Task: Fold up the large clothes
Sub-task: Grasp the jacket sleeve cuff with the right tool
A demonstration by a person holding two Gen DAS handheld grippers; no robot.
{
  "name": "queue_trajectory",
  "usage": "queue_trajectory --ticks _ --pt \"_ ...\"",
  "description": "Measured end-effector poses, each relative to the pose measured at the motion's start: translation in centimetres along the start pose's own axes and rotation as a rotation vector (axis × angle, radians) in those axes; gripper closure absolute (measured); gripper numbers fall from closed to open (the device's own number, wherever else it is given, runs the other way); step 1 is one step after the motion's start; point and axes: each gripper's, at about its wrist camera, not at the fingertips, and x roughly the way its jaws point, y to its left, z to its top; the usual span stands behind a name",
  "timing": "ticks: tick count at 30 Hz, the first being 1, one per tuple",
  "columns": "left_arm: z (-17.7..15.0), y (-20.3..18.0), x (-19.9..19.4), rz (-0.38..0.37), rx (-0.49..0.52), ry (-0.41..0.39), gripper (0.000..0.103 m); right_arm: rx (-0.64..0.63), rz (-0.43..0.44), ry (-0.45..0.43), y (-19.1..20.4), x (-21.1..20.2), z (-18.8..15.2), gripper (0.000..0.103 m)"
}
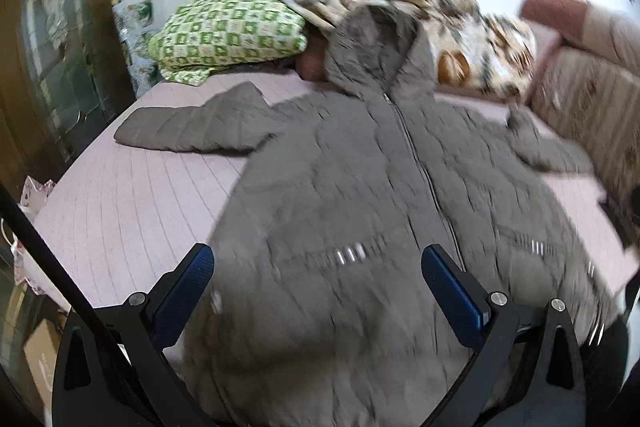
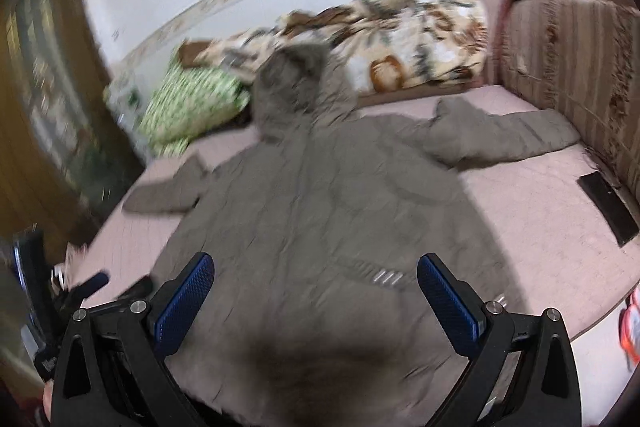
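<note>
Both tools, left tool (image 1: pixel 318 275) and right tool (image 2: pixel 316 285), gape open above the jacket's (image 1: pixel 360 187) hem, bare bed (image 1: pixel 132 211) alongside.

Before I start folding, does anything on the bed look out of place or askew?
The jacket lies flat with its sleeves spread, but its hood rides up onto the patterned blanket. A flat dark object lies on the mattress near the right sleeve.

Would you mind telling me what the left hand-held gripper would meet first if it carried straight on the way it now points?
Most likely the grey padded jacket spread on the bed: the left hand-held gripper is open and aimed at its lower front, beside the zip. Depth is unclear through the blur.
</note>
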Motion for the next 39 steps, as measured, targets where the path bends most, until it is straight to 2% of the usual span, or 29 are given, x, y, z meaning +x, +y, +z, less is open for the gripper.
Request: queue_trajectory --ticks 4,7,10,12,14,16,18,20,23,25,27,34,39 --pt "5.8 3.3 1.8 0.01 -0.101 -0.03 0.0 0.127 -0.069 -0.055 -6.0 -1.0 5.5 0.001" --pt "10.1 4.4 3.3 0.002 -0.16 -0.073 0.0 0.211 -0.159 -0.109 -10.9 -2.0 9.9 0.001" --pt "13.8 4.1 5.7 -0.019 -0.183 -0.085 0.0 0.311 -0.211 -0.143 -15.7 -2.7 13.8 0.0" --pt "15.1 3.1 7.7 -0.031 -0.182 -0.09 0.0 0.354 -0.239 -0.148 -18.2 -2.4 15.5 0.001" --pt "15.1 1.7 10.4 -0.039 -0.178 -0.072 0.0 0.395 -0.282 -0.123 -20.8 -1.1 17.0 0.001" --pt "13.7 0.7 12.5 -0.029 -0.165 -0.096 0.0 0.439 -0.287 -0.095 -23.0 0.7 17.9 0.001" --pt "12.9 -0.3 14.4 -0.008 -0.11 -0.049 0.0 0.482 -0.31 -0.077 -25.1 2.5 18.2 0.001" --pt "13.3 -0.6 15.8 -0.053 -0.102 0.003 0.0 0.53 -0.311 -0.067 -27.7 4.6 18.5 0.001" --pt "13.1 -0.6 16.4 -0.057 -0.093 0.008 0.0 0.589 -0.326 -0.046 -31.2 7.5 18.3 0.007" --pt "12.7 -0.6 16.9 -0.055 -0.087 0.025 0.0 0.622 -0.317 -0.031 -33.0 9.2 18.3 0.022" --pt "12.5 -0.6 17.3 -0.058 -0.087 0.036 0.0 0.646 -0.322 0.005 -34.9 11.5 18.2 0.03" --pt "12.4 -0.9 17.8 -0.06 -0.072 0.037 0.0 0.768 -0.407 -0.015 -40.0 15.4 16.6 0.031" --pt "12.3 -1.4 18.1 -0.062 -0.053 0.036 0.0 0.797 -0.483 -0.002 -42.2 17.5 16.0 0.033"
